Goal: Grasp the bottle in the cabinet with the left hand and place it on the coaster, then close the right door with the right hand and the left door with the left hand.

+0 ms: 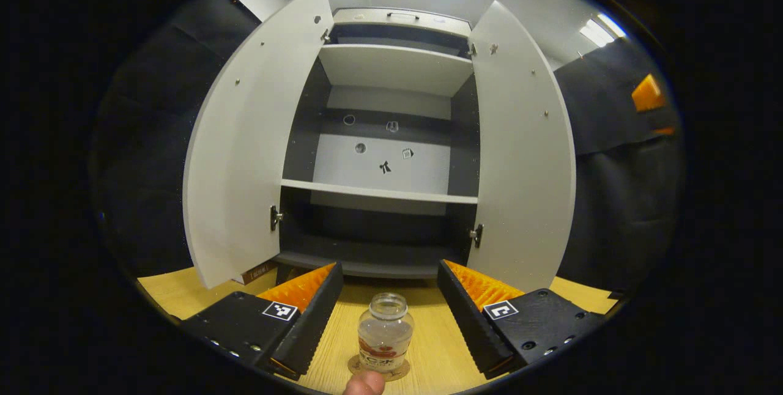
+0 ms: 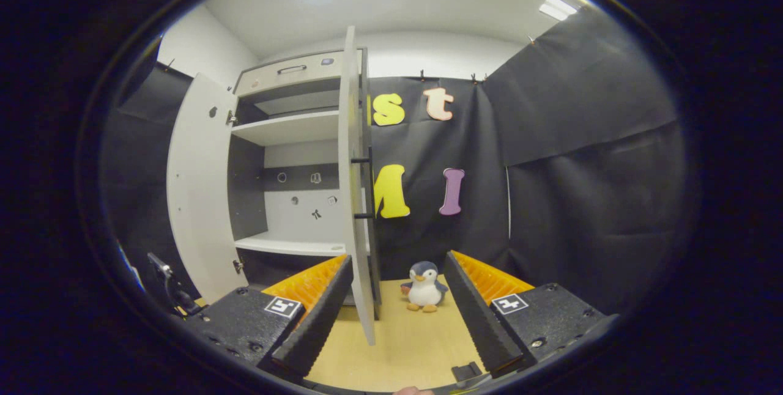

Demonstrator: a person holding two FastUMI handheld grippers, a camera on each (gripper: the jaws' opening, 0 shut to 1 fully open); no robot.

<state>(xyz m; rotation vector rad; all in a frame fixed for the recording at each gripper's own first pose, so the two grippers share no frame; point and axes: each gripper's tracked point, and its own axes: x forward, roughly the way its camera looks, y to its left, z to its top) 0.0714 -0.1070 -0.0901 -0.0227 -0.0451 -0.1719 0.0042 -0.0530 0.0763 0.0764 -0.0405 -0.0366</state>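
Bottle (image 1: pixel 385 334) sits on coaster (image 1: pixel 400 374) between our wide left tool (image 1: pixel 385 315) (not gripped). Right tool (image 2: pixel 397 315) wide, right door (image 2: pixel 355 199) edge at 12 o'clock; a glancing push could slip off it.

The tabletop (image 1: pixel 440 346) was light wood with a visible grain. A cabinet (image 1: pixel 391 199) stood on it toward the back, both doors swung open, its shelves bare. In front of the cabinet a round coaster (image 1: pixel 400 372) lay flat on the wood, and a clear bottle (image 1: pixel 385 334) stood upright on it. Right of the cabinet, a small plush penguin (image 2: pixel 423 287) sat on the tabletop near the black cloth wall.
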